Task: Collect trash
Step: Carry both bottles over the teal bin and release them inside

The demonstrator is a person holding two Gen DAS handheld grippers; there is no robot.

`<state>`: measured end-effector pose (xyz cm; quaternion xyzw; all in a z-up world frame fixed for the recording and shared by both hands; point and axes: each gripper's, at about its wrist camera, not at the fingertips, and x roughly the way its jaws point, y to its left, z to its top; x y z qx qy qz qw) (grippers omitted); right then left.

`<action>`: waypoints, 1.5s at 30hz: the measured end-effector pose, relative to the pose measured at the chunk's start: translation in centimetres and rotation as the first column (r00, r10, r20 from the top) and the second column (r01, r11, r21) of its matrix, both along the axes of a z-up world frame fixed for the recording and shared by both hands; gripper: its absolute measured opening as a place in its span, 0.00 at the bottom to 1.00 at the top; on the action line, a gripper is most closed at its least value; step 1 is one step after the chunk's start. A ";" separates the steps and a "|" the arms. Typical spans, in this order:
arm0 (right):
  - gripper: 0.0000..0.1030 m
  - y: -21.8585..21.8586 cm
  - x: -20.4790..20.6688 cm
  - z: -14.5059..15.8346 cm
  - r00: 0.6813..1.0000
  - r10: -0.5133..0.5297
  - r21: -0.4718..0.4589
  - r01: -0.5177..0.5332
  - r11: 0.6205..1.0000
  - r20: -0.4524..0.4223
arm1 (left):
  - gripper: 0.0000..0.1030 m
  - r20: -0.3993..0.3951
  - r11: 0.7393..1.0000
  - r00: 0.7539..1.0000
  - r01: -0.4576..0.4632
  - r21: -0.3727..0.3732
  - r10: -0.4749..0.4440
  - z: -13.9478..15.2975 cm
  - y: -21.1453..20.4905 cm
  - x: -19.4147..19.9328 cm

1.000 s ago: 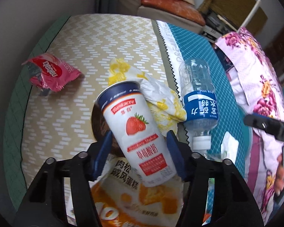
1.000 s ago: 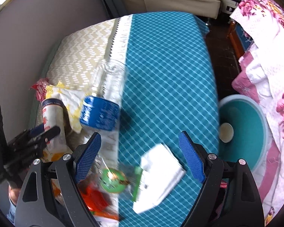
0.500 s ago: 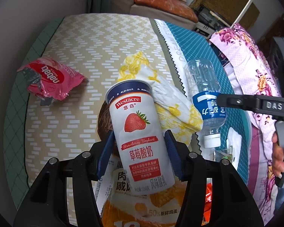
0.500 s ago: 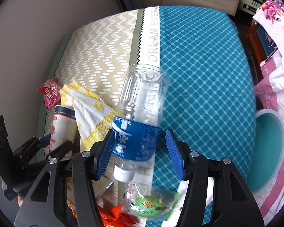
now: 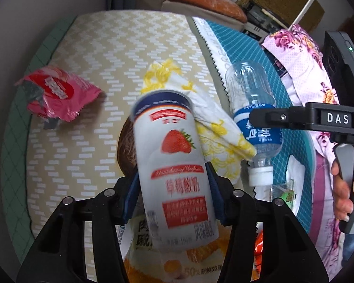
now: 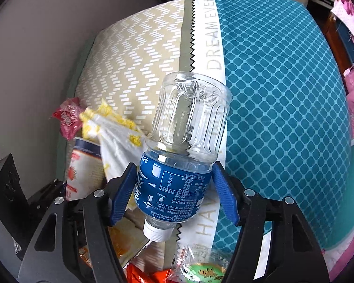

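Gripping yogurt carton [image 5: 177, 165], left tool [image 5: 172, 195], right tool [image 6: 174, 193] clamping bottle [image 6: 184, 141]

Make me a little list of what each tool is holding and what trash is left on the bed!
left tool: shut on yogurt cup
right tool: shut on water bottle
left on bed: pink wrapper, yellow-white wrapper
near tools: orange snack bag, green candy packet

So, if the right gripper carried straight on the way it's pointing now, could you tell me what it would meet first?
The right gripper is already shut on the water bottle. Beyond the bottle's base lies the bedspread, seemingly near its white lettered stripe; nothing else appears in that line, though depth is hard to judge.
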<state>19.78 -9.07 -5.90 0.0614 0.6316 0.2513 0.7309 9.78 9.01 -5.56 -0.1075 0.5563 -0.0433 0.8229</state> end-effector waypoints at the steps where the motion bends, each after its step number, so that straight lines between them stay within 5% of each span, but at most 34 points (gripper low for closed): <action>1: 0.61 -0.1 -0.2 0.3 1.000 -0.002 0.006 0.002 1.000 0.008 | 0.50 0.004 1.000 1.000 -0.001 0.000 0.001 0.2 0.0 -0.1; 24: 0.61 -13.5 -7.1 6.7 0.979 -0.175 0.194 0.152 0.969 0.102 | 0.48 0.164 0.999 0.986 0.029 0.032 -0.034 8.4 -3.6 -4.3; 32: 0.61 -21.9 -9.4 7.2 0.940 -0.318 0.209 0.289 0.934 0.121 | 0.48 0.181 0.982 0.965 0.190 0.019 -0.190 9.0 -11.7 -2.7; 45: 0.61 -34.6 -11.9 4.2 0.853 -0.513 0.198 0.489 0.850 0.097 | 0.48 0.081 0.883 0.880 0.464 0.069 -0.468 4.2 -29.0 0.1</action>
